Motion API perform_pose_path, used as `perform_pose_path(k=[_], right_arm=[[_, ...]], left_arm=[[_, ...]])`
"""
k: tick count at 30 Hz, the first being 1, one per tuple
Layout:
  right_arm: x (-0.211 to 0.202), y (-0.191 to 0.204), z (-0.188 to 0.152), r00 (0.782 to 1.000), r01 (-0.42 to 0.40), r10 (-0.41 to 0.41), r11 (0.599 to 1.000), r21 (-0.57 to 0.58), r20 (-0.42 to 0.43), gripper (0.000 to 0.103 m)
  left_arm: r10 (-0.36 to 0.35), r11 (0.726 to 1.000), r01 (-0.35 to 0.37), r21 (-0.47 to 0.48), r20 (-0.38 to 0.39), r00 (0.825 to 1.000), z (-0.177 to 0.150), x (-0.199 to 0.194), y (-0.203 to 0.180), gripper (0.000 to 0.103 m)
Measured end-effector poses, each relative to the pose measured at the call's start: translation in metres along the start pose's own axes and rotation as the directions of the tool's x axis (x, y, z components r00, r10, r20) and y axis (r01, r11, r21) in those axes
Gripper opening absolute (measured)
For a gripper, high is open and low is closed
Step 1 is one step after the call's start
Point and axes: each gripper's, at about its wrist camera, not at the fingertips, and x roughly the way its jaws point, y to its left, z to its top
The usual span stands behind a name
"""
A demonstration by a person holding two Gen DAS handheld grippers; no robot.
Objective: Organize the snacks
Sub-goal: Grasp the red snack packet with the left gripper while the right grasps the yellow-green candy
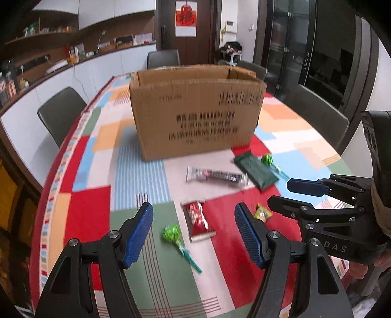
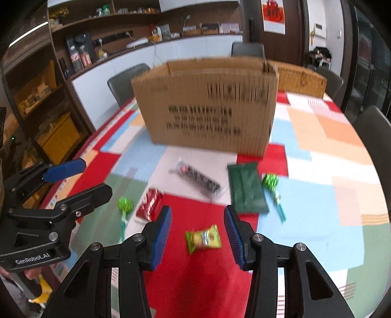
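Both grippers, left gripper (image 1: 194, 236) and right gripper (image 2: 198, 234), hang apart and empty. The right frames a yellow-green packet (image 2: 203, 239) near the cardboard box (image 2: 207, 102). I judge its slick, flat wrapper may slide away if the pads close too high.

A desk (image 1: 136, 171) wears a patchwork cloth of red, green, blue and orange. Dark chairs (image 1: 61, 115) stand around it. Behind, a white counter (image 2: 171, 49) holds clutter beneath wooden shelves, and a red hanging (image 1: 186, 17) decorates the door.

Cardboard box (image 2: 207, 105) print blurred unreadable; box interior hidden; snack labels smeared
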Motion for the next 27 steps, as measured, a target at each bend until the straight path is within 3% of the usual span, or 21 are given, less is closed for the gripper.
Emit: perform_pose_path(k=[12,27], right_arm=[[0.037,-0.002,-0.026,0.989,-0.005,0.004,1.0,-0.001,-0.146,0.05],[0.06,-0.011,-0.026,0.984,0.045,-0.05,0.998,-0.032,-0.171,0.05]], left_arm=[[-0.021,1.0,0.022,0.0,-0.09,0.996,-0.016,0.032,0.004,0.067],[-0.028,0.999,0.031,0.011,-0.18,0.983,-0.006,0.09,0.004,0.057]])
